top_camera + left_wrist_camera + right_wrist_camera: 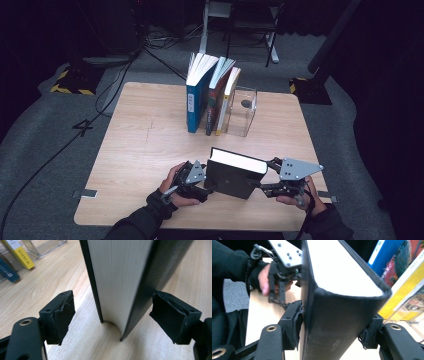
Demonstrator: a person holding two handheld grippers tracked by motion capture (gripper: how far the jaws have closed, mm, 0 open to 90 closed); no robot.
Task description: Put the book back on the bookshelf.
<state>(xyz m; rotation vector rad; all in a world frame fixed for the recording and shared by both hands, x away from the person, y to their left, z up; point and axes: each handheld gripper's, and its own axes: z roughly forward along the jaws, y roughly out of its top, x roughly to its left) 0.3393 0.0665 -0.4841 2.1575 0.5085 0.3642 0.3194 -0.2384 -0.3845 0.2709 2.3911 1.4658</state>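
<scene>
Clearly the black book (235,175) is the thing in hand: a thick hardback, standing near the front edge of the table (145,150), between the two grippers. It looks heavy and stiff, with smooth covers that could slip, so a grasp across the spine end seems best. The right gripper (332,330) has its fingers clamped on that spine. The left gripper (112,317) has its fingers spread, clear of both covers. Farther back stand the shelved books (210,95).
</scene>
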